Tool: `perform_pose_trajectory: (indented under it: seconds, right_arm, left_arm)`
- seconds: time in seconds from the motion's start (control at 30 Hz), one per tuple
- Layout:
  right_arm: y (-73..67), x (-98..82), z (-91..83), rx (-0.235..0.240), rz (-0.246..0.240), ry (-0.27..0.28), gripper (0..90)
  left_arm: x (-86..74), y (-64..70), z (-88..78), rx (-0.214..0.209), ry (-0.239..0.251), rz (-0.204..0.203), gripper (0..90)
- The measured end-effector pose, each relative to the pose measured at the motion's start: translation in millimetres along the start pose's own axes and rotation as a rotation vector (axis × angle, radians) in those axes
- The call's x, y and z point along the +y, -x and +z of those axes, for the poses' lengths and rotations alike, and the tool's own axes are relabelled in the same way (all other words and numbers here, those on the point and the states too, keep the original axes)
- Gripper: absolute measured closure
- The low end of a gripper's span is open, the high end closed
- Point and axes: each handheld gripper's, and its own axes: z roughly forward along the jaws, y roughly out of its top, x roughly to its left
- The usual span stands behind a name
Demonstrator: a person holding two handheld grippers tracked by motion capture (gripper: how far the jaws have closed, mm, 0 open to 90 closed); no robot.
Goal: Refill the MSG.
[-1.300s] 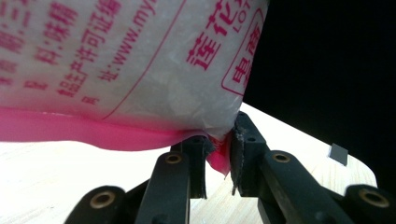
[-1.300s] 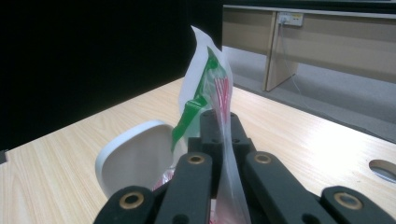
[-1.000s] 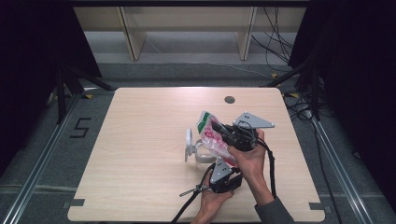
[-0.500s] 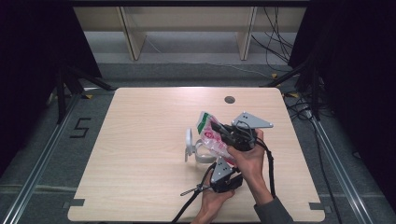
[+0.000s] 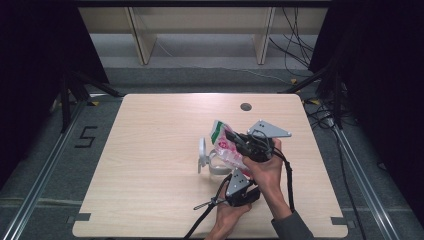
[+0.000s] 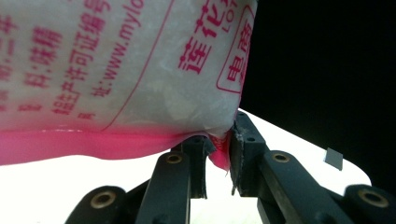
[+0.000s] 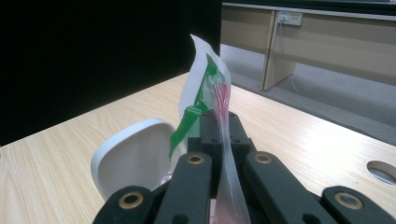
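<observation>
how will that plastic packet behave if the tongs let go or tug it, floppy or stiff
Probably floppy: the plastic packet sags and creases between the left tongs and the right tongs. Its glossy film looks slippery, so a thin-edge pinch might slide. It seems light, and would likely slump over the white container.

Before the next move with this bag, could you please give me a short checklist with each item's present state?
1. Right gripper clamped on the bag: ok, the film is pinched flat between its jaws.
2. Left gripper on the bag's pink edge: ok, the seam sits between its jaws.
3. White container beside the bag: ok, its lid stands open.
4. Bag already opened: cannot tell.
5. Bag clear of the table: cannot tell.
</observation>
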Motion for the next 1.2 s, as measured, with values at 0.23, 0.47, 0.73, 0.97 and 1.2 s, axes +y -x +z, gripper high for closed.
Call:
perform_pose_trajectory:
  seconds: [0.23,0.47,0.73,0.97,1.2]
  right_arm:
    - [0.1,0.4,-0.5,-0.003,0.008,0.001,90.0]
    - [0.4,-0.7,1.4,-0.001,0.01,-0.002,90.0]
    - [1.6,-1.5,3.1,-0.001,0.009,-0.003,90.0]
    - [2.2,-1.2,3.0,0.005,0.014,0.002,90.0]
    - [1.0,-0.3,2.6,0.007,0.005,0.004,90.0]
  left_arm:
    - [0.9,0.8,-0.5,0.009,-0.008,0.006,77.6]
    - [-0.1,0.3,0.7,-0.001,0.004,-0.003,77.6]
    - [-0.4,0.2,0.2,-0.001,0.0,-0.005,77.5]
    - [-0.4,0.6,0.3,0.0,0.005,-0.002,77.5]
    - [0.2,1.4,-1.4,0.011,-0.004,0.004,77.5]
